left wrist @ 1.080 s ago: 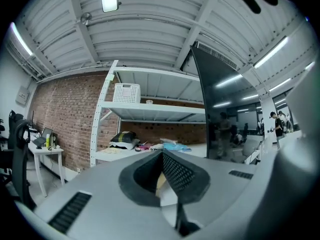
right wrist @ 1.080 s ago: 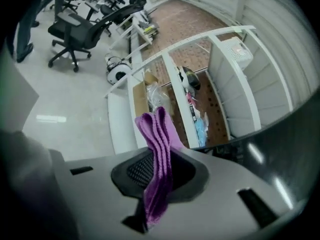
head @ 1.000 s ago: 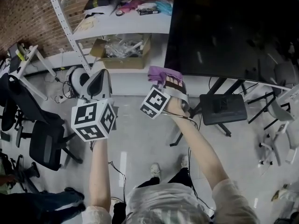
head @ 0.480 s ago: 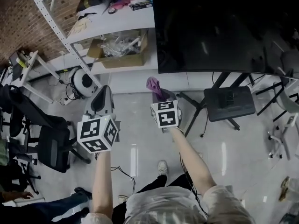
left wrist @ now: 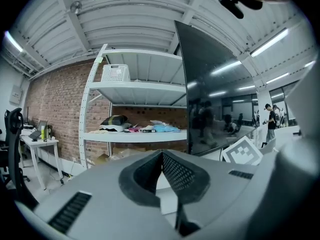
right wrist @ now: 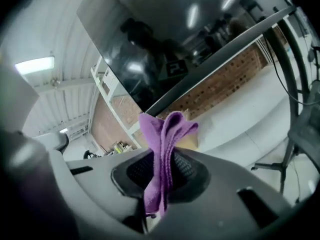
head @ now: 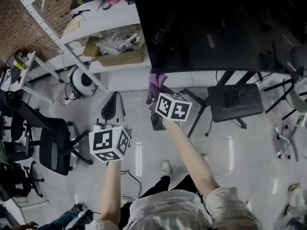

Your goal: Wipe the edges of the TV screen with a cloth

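The big black TV screen (head: 220, 28) fills the upper right of the head view, on a wheeled stand. My right gripper (head: 157, 86) is shut on a purple cloth (head: 156, 83), which sits just below the screen's lower left corner. In the right gripper view the cloth (right wrist: 165, 149) stands folded between the jaws, under the screen's bottom edge (right wrist: 215, 64). My left gripper (head: 114, 105) hangs lower and to the left, jaws shut and holding nothing. In the left gripper view the screen's left edge (left wrist: 182, 84) rises ahead of the closed jaws.
A white shelving rack (head: 103, 18) with clutter and a cardboard box (head: 115, 49) stands left of the TV. The TV stand's base (head: 235, 102) spreads under the screen. Office chairs (head: 48, 145) stand at the left. The person's feet (head: 165, 167) show on the floor.
My right gripper has carried the cloth left along the screen's bottom edge to the lower left corner. The left gripper has sunk a little in view. The head camera has shifted.
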The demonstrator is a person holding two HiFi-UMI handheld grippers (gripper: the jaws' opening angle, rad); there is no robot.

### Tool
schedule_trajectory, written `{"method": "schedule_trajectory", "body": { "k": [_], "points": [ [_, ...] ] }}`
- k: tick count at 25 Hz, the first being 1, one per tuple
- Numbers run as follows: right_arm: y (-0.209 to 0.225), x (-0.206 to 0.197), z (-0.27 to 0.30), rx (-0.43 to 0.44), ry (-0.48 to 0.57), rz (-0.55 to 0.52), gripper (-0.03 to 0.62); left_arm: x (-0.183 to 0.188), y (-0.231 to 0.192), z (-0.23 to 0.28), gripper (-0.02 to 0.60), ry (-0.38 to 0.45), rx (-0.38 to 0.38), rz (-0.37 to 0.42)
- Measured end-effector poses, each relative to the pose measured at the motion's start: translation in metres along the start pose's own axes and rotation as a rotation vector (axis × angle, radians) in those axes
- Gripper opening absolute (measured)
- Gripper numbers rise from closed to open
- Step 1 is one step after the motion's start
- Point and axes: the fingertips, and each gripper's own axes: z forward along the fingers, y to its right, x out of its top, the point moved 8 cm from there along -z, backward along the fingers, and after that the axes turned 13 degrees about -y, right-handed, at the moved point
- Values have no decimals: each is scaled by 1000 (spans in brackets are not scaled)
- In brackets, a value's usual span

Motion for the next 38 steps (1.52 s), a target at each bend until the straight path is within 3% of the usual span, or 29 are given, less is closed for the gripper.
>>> {"method": "schedule_trajectory", "body": {
  "k": [4, 13, 20, 31, 38],
  "points": [
    [0, 18, -4, 33, 38, -41, 57, 4, 9, 9, 14, 3, 17, -21],
    [17, 38, -30, -2, 16, -395, 57, 11, 62, 28, 14, -1, 64, -23],
    [77, 60, -83, -37, 36, -439, 57, 8, 141, 51, 14, 24, 52, -42],
    [214, 114, -195, -161, 77, -439, 57, 6, 323, 122, 14, 61, -89, -60],
    [286, 139, -258, -285, 94, -440, 57, 3, 424, 158, 14, 54, -259, -42]
  ]
}}
